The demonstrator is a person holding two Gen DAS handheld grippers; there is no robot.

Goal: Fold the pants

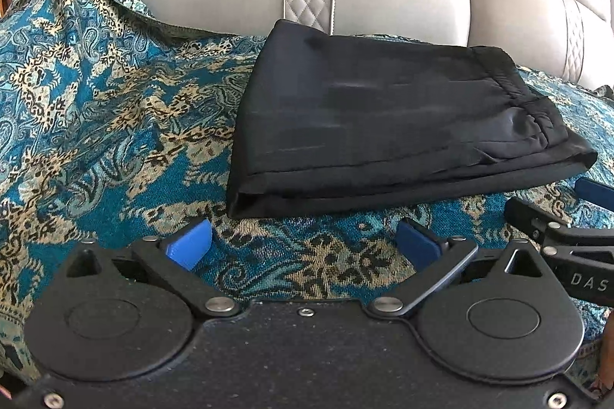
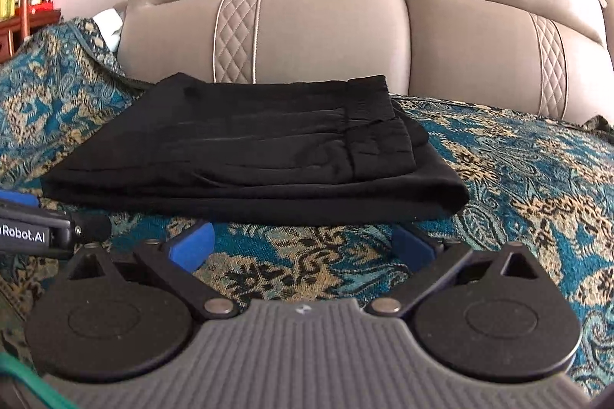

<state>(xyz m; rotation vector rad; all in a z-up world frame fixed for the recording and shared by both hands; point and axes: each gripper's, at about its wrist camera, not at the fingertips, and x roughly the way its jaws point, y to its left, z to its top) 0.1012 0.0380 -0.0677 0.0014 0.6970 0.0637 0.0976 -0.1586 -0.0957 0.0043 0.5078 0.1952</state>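
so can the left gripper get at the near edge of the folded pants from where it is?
Probably yes. The left gripper is open with only the patterned throw between it and the black pants. The right gripper sits off to the side, not blocking.

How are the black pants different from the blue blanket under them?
The pants are plain black; the blanket is teal with tan swirly patterns. The pants are folded into a small, thick, layered stack; the blanket is spread out wide in a single layer. The pants lie on top; the blanket lies under them, over the sofa seat. Both are soft cloth, and neither tool touches them.
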